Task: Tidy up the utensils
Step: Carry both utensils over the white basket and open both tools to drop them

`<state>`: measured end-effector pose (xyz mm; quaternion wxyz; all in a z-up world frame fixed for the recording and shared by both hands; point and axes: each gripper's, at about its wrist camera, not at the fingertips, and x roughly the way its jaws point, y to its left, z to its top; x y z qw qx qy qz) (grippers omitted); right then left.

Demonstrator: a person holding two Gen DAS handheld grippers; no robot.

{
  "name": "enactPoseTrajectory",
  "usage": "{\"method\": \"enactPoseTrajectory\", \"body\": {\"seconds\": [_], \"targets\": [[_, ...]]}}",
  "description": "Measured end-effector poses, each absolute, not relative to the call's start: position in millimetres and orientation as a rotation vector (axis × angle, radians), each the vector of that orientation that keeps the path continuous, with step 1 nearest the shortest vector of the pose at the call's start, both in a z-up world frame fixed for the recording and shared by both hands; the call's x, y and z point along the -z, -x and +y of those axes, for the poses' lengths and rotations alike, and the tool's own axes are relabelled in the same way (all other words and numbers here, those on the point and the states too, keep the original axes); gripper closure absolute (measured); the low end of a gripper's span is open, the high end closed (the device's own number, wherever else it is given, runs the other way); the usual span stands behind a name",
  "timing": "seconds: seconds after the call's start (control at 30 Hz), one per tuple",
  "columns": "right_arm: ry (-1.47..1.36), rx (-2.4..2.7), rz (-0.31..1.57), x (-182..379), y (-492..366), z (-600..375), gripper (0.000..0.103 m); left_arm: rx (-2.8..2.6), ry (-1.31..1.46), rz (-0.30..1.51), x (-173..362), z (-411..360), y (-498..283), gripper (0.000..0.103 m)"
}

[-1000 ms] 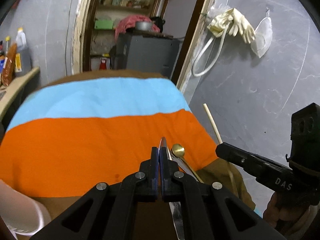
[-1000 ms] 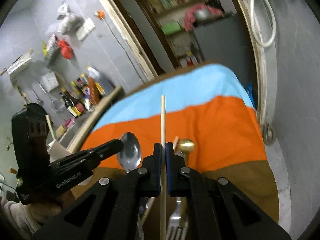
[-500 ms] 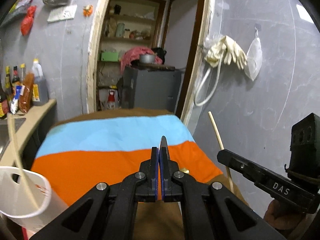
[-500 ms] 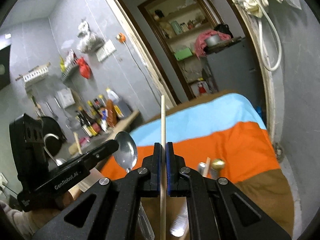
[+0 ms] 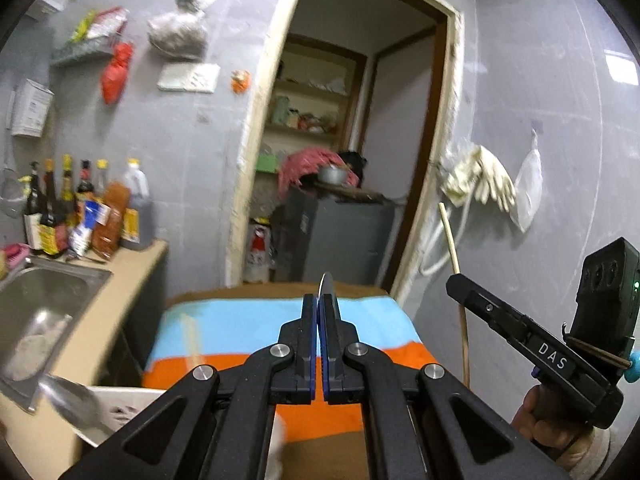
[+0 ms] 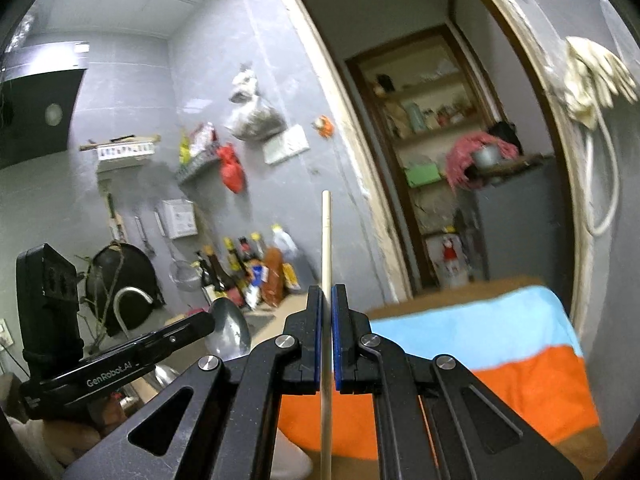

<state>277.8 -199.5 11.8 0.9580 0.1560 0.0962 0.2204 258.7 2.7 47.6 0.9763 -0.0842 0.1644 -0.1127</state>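
- Left gripper has its jaws pressed tight on a metal spoon; from its own camera only the thin edge of the bowl pokes up past the fingertips, while the right wrist view shows the bowl side-on beyond the tip.
- Right gripper pinches a pale wooden chopstick, stick upright, running well above the fingertips and down below them.
- Landmark: striped cloth, blue band at the far end, orange band nearer, brown edge.
- Both held utensils are lifted off the striped cloth, above its near end; chopstick over its right edge in the left wrist view.
- Left of the cloth: counter with steel sink and a row of sauce bottles against the grey wall.
- White container at the cloth's near-left corner; a blurred second spoon next to it, contact unclear.
- Beyond the cloth's far end: doorway with shelves and a grey cabinet.
- Right of the cloth: gloves hang on the wall.
- Hand grips the right tool's handle.
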Motion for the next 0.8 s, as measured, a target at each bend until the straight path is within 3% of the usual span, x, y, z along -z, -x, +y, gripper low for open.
{"method": "enactPoseTrajectory", "body": {"seconds": [0.37,0.8], "targets": [[-0.390,-0.607,0.083,-42,-301,-122,0.099,-0.053,0.186,0.216,-75,115,-231,0.101],[-0.394,-0.684,0.167,17,-329,-66,0.099,-0.288,0.149,0.241,-41,175,-237,0.101]]}}
